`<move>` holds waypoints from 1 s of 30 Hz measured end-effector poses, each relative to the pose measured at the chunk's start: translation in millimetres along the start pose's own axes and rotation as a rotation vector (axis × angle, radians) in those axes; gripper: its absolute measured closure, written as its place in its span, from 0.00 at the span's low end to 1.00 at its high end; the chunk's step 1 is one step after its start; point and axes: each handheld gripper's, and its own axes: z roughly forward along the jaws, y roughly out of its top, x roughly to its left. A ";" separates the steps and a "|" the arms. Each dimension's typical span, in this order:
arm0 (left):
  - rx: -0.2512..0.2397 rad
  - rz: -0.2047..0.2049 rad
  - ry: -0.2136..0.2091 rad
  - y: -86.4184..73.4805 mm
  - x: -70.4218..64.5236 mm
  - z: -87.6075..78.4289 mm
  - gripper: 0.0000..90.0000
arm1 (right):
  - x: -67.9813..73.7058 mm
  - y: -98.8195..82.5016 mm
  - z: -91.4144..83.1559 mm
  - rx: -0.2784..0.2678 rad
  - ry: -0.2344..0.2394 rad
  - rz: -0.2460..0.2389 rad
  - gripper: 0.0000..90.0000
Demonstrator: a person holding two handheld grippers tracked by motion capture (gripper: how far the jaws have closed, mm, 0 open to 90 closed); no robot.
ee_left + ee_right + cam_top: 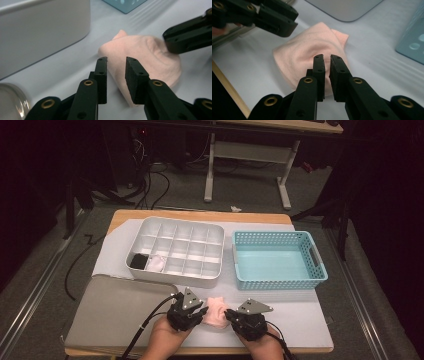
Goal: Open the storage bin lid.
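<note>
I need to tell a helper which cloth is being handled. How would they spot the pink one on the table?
Start at the white divided tray at the table's middle, then come toward the near edge. There, between the left tool and the right tool, lies the pink cloth. Unlike the black and white pieces in the tray, it lies bunched on the white mat.

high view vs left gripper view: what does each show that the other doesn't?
High view alone: the grey divided tray's compartments, with a black item and a white item in its front-left cells, the inside of the teal basket, and the flat grey lid. Left gripper view alone: the left tool close up, a gap between its jaws at the cloth's edge. Both: the pink cloth and the right tool.
</note>
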 end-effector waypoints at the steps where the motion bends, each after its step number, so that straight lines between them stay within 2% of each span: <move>1: -0.007 0.005 -0.006 2.2 -2.1 0.3 0.81 | -0.3 -1.4 1.4 0.007 0.002 0.003 0.92; 4: -0.027 0.016 -0.014 7.9 -8.4 3.2 0.84 | -2.6 -7.6 5.8 0.026 0.007 0.021 0.92; 7: -0.039 0.023 -0.059 14.5 -17.5 8.5 0.86 | -3.9 -10.7 7.9 0.027 0.009 0.028 0.92; 9: -0.021 0.042 -0.065 14.3 -21.9 15.1 0.87 | -4.3 -11.2 8.4 0.026 0.011 0.033 0.92; 11: 0.019 0.055 -0.057 10.8 -23.6 23.2 0.88 | -4.5 -11.1 8.4 0.027 0.012 0.031 0.92; 14: 0.059 0.059 -0.042 6.6 -21.7 29.4 0.89 | -5.2 -11.9 8.0 0.029 0.009 0.027 0.92; 16: 0.084 0.063 -0.017 2.2 -18.1 33.1 0.89 | -7.1 -13.9 7.4 0.031 0.007 0.034 0.92; 18: 0.074 0.050 -0.027 -0.2 -15.9 32.8 0.89 | -8.6 -16.0 7.1 0.032 0.006 0.039 0.92; 23: 0.064 0.049 -0.015 -0.9 -15.5 27.5 0.85 | -9.3 -18.3 3.1 0.023 -0.002 0.047 0.88; 26: 0.048 0.008 -0.016 -4.2 -10.2 20.9 0.79 | -10.0 -19.7 -1.7 0.007 -0.005 0.059 0.84; 30: 0.023 -0.034 -0.015 -8.3 -5.4 11.1 0.72 | -10.1 -23.5 -2.8 0.005 -0.005 0.067 0.83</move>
